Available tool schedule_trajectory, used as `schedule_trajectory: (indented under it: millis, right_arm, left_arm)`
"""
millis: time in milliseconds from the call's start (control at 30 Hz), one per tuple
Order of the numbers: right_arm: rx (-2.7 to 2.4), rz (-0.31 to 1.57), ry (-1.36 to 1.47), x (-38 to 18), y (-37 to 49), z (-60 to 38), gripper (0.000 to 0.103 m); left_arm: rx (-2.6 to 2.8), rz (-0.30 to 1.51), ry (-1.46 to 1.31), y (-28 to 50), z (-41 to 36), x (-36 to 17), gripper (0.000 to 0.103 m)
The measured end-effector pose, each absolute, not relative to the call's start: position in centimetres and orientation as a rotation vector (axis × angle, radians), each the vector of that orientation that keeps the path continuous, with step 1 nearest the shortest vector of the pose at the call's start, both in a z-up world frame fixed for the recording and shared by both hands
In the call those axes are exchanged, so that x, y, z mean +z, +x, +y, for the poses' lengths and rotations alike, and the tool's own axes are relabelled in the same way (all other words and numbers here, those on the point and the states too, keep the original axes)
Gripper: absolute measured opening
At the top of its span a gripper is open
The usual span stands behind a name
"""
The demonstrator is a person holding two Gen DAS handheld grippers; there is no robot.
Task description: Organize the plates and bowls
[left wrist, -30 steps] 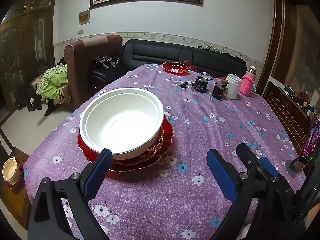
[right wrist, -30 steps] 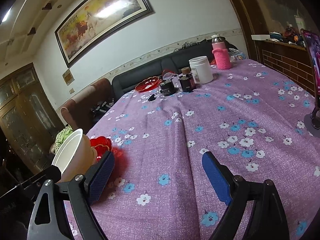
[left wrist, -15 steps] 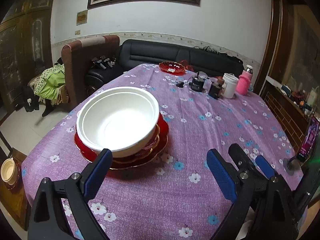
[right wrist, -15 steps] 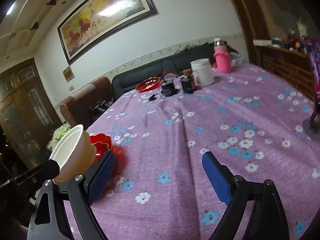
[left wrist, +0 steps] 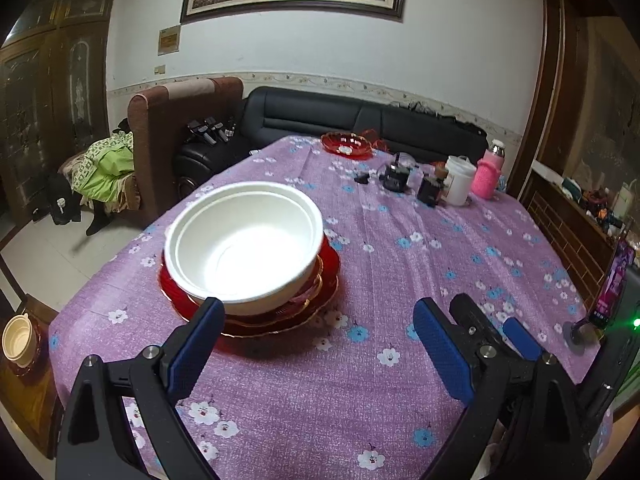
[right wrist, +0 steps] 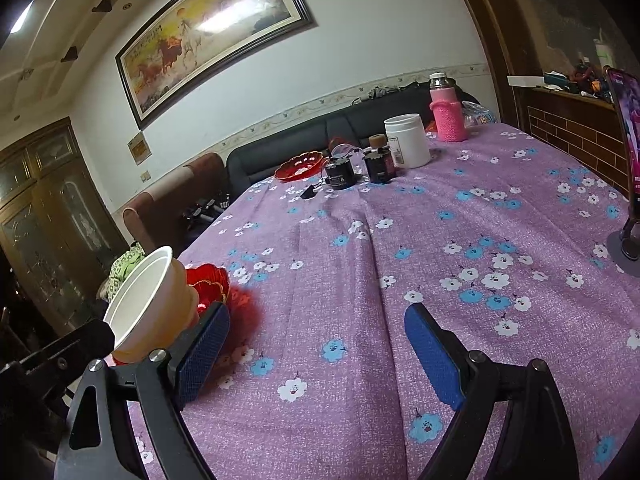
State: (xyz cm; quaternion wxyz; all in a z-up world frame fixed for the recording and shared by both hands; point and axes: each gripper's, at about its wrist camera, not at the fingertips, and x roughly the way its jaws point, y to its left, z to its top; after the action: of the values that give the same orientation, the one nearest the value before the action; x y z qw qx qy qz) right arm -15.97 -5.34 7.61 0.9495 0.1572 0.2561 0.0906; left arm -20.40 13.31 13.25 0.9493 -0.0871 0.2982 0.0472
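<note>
Left wrist view
Left gripper (left wrist: 316,344): held above the near part of the table, blue pads spread wide, nothing between them.
White bowl (left wrist: 244,246): upright, seated in the red plates, just beyond the left pad.
Red plates (left wrist: 280,314): stacked under the bowl, gold-edged rims showing at the front; exact count cannot be told.
Table (left wrist: 360,400): covered by a purple cloth with white and blue flowers.
Right gripper (left wrist: 496,336): seen close beside the left gripper's right pad, one blue pad visible behind a black body; spread not readable from here.
Far red dish (left wrist: 346,145): at the far edge of the table, well apart from the stack.
White jar (left wrist: 460,180): far right of the table, beside a pink-sleeved bottle (left wrist: 488,174).
Dark jars (left wrist: 430,188): just left of the white jar.
Phone on stand (left wrist: 612,284): at the right edge, screen lit.
Sofa (left wrist: 360,120): black, behind the table.

Right wrist view
Right gripper (right wrist: 316,344): over bare cloth, pads wide apart, gripping nothing.
White bowl (right wrist: 148,304): at the left edge, looks tilted in the fisheye, resting on the red plates (right wrist: 208,280).
Left gripper (right wrist: 60,352): black body only, at the lower left just before the bowl.
White jar (right wrist: 406,140), pink-sleeved bottle (right wrist: 446,116): far side of the table.
Far red dish (right wrist: 300,165): left of the dark jars (right wrist: 360,170).
Phone on stand (right wrist: 628,152): right edge.
</note>
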Motion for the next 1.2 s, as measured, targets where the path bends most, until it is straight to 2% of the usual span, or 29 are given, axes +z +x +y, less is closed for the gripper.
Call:
schedule_trajectory:
  millis: [200,733,1200]
  right_arm:
    - [0.177,0.489,0.298,8.7,-16.8,-4.9,0.092]
    - [0.22,0.525,0.242,7.9,-15.6,-1.9,0.092]
    - [0.236,0.447,0.201,9.3,-17.9,-0.7,0.093]
  left_arm:
    - [0.122,0.551,-0.214,-21.7,14.9,14.2,0.095]
    - [0.178,0.559,-0.289,-20.2,18.1,13.2,0.095]
    - [0.219,0.516,-0.279,-21.5,18.8,13.8,0.095]
